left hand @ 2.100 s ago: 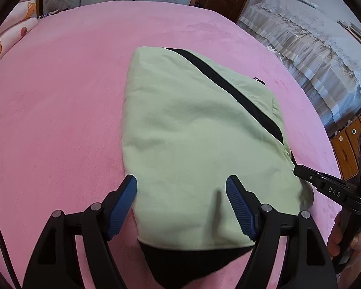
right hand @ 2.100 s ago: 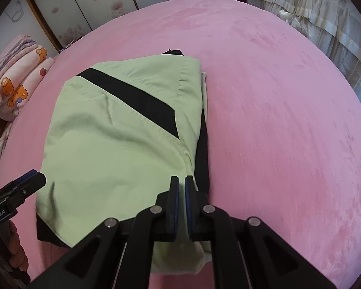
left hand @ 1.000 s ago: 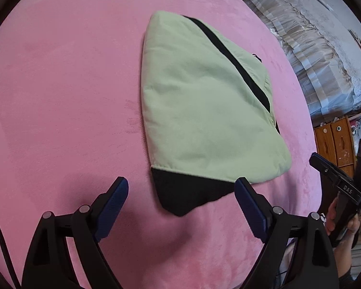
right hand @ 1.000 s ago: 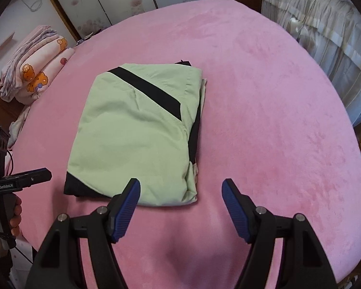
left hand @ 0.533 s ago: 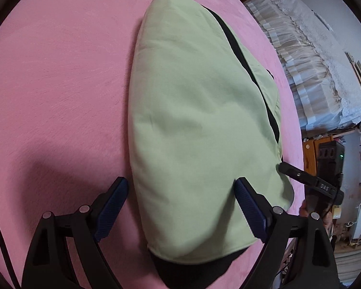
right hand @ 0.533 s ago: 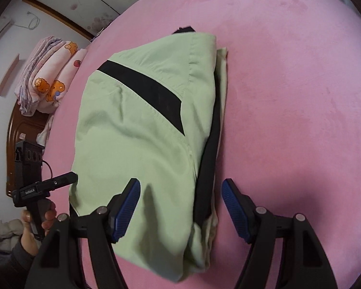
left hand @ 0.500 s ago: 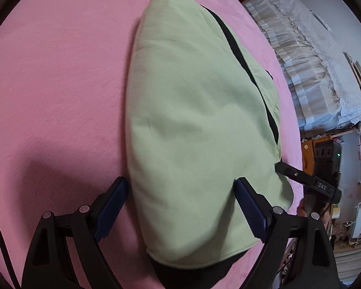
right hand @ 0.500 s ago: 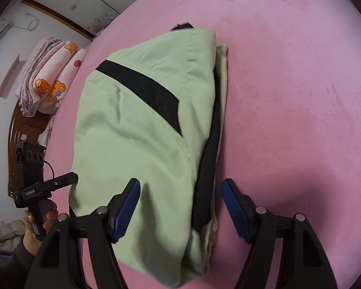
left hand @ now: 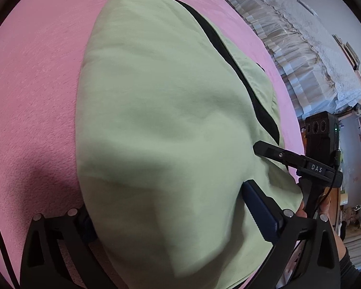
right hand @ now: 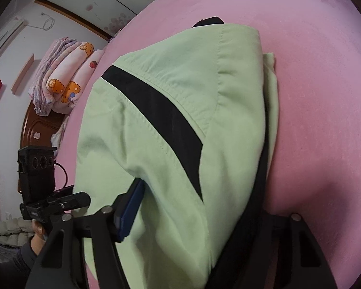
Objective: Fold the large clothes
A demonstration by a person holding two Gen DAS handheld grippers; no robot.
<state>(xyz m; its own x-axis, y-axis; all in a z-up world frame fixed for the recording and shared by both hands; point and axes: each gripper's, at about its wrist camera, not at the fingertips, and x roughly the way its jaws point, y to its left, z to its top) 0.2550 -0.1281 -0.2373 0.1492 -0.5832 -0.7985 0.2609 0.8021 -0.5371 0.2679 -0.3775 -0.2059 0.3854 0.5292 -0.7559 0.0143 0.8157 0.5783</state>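
Observation:
A folded light-green garment with a black diagonal stripe (left hand: 161,125) lies on the pink bed (left hand: 31,77). My left gripper (left hand: 170,216) is open, its jaws straddling the garment's near end; the right blue pad (left hand: 257,207) presses the cloth and the left pad is mostly hidden under it. In the right wrist view the garment (right hand: 180,125) fills the middle. My right gripper (right hand: 195,216) is open too, with the left blue pad (right hand: 130,214) against the green cloth and the right finger hidden behind the black edge.
The bed's pink cover (right hand: 320,101) spreads to the right. Folded bear-print quilts (right hand: 65,82) lie at the bed's far left by a wooden headboard (right hand: 36,127). A white ruffled bed cover (left hand: 300,55) is to the right beyond the pink bed.
Both open grippers have moved forward and down onto the garment's near edge, so the cloth now sits between the jaws and hides part of the fingers. The garment stays folded in place.

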